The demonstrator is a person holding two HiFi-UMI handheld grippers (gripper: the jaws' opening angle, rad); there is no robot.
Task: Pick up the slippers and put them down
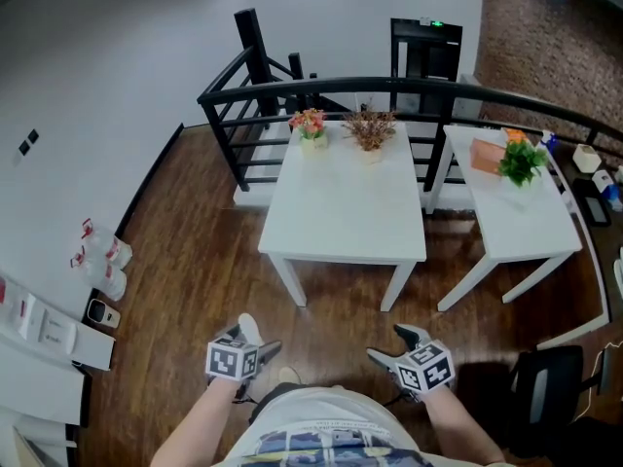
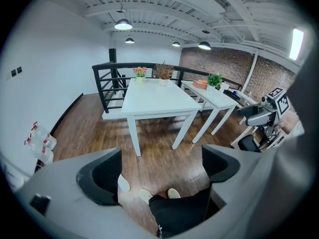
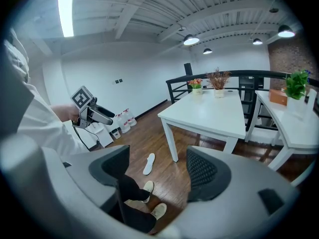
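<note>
Head view: L claw [image 1: 251,341] tilted down

Bare wooden floor [image 1: 185,261] runs open from the person's shoes [image 3: 148,186] to the near edge of the white surface [image 1: 341,212]; only a white slipper [image 1: 249,326] lies on it. The surface's legs [image 1: 289,282] stand under its near corners, with open passage between them. A second surface [image 1: 511,212] and a black chair [image 1: 545,387] crowd the right. Bottles [image 1: 105,261] and a white cabinet [image 1: 49,343] line the floor's left edge. A black railing [image 1: 336,81] closes the far side.
</note>
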